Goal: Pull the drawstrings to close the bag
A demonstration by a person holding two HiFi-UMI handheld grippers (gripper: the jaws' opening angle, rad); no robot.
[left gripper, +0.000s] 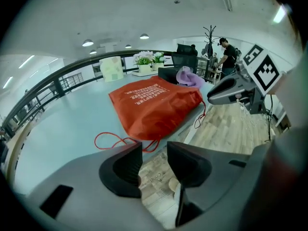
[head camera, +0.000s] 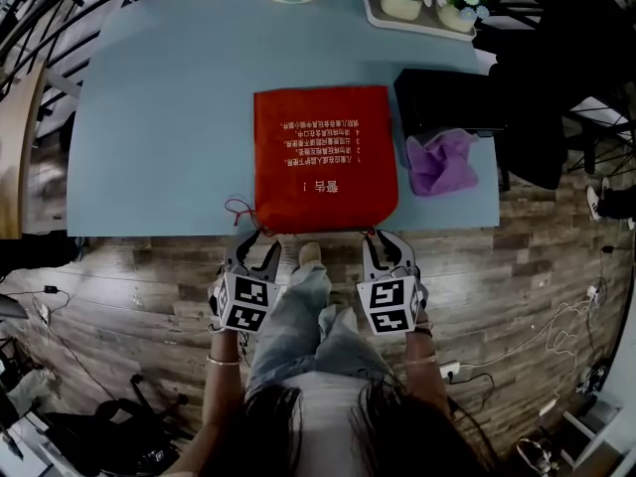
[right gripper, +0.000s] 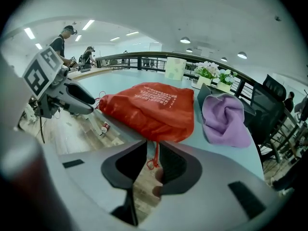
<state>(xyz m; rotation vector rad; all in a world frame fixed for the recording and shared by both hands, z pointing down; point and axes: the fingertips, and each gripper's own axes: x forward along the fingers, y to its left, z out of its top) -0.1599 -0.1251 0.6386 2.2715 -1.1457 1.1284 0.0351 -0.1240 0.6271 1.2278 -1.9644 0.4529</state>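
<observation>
While both stand released, the right gripper (right gripper: 153, 148) should pinch the drawstring (right gripper: 155, 154) hanging between its jaws, and the left gripper (left gripper: 155, 146) should reach the near loop (left gripper: 111, 139).

Blue table (head camera: 159, 117): red bag (head camera: 325, 157), maybe purple cloth (head camera: 441, 160)

We take this for an open-plan office or work hall on an upper level. A long black railing (left gripper: 57, 81) curves round the far edge, and the white ceiling carries recessed round lights (left gripper: 87, 43) and strip lights. The wood-plank floor (head camera: 119, 296) is strewn with trailing cables (head camera: 571, 311). A pale blue table (head camera: 149, 117) holds a tray of potted flowers (head camera: 402, 3). Beyond it we make out a coat stand (left gripper: 210, 32), a black office chair (right gripper: 272, 86) and people (right gripper: 60, 42) standing at work further back.
</observation>
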